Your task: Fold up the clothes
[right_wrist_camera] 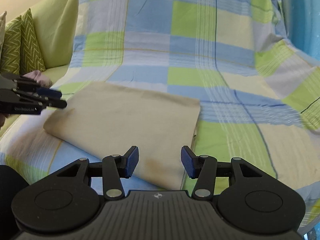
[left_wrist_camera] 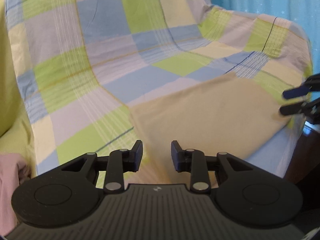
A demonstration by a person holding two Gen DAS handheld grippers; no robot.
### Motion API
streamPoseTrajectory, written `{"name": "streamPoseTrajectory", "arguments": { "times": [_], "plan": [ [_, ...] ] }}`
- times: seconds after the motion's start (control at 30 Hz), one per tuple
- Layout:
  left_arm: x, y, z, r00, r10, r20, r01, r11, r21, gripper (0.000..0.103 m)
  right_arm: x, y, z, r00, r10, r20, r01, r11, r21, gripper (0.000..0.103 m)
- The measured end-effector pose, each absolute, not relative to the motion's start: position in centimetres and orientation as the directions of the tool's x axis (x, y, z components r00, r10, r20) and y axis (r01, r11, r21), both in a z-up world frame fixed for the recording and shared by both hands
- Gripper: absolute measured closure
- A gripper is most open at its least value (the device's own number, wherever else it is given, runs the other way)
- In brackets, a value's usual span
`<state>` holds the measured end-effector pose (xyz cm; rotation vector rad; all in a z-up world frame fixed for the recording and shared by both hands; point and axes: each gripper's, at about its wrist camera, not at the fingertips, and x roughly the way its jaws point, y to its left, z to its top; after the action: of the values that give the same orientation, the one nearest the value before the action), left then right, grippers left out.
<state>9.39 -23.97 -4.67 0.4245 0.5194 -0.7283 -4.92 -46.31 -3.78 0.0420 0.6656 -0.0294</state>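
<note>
Right now the beige cloth lies flat on the checked sheet that covers the sofa. It is already folded into a neat rectangle. Its long side runs from left to right across the seat, as the right wrist camera shows it.

Both tongs hang over the beige cloth, one at each end. The left gripper is over the left end of the cloth. Its jaws are wide apart and it holds nothing. The right gripper is just above the near edge of the cloth, close to the right corner. Its jaws are wide apart too, and nothing is between them.

I think the right gripper is the nearer one to an edge it can grab. The cloth's front edge sits just ahead of its blue pads. If another fold is wanted, each hand could take its own end.

A small pink bundle waits off past the left end of the beige cloth.
</note>
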Motion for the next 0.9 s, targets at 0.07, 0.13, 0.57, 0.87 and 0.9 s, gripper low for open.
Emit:
{"name": "streamPoseTrajectory", "arguments": {
  "times": [0.07, 0.13, 0.57, 0.87, 0.9],
  "plan": [
    [9.1, -24.9, -4.7, 0.612, -0.526, -0.591, 0.739, 0.646, 0.19, 0.076, -3.9, -46.3, -4.7, 0.745, 0.004, -0.667, 0.028, 0.999, 0.037, 0.053],
    [9.1, -26.0, -5.7, 0.596, -0.509, -0.621, 0.752, 0.625, 0.21, 0.076, -3.6, -46.7, -5.1, 0.735, 0.008, -0.678, 0.042, 0.997, 0.057, 0.053],
    [6.9, -27.7, -5.4, 0.573, -0.555, -0.603, 0.798, 0.546, 0.256, 0.076, -4.4, -48.4, -3.7, 0.792, 0.013, -0.611, 0.054, 0.994, 0.091, 0.054],
    [6.8, -31.5, -5.7, 0.507, -0.587, -0.631, 0.852, 0.453, 0.263, 0.077, -1.6, -47.7, -3.9, 0.789, 0.069, -0.611, -0.042, 0.997, 0.058, 0.054],
    [6.8, -31.9, -5.7, 0.504, -0.589, -0.632, 0.854, 0.446, 0.267, 0.077, -0.9, -48.1, -4.1, 0.783, 0.069, -0.618, -0.043, 0.997, 0.057, 0.054]
  ]
}}
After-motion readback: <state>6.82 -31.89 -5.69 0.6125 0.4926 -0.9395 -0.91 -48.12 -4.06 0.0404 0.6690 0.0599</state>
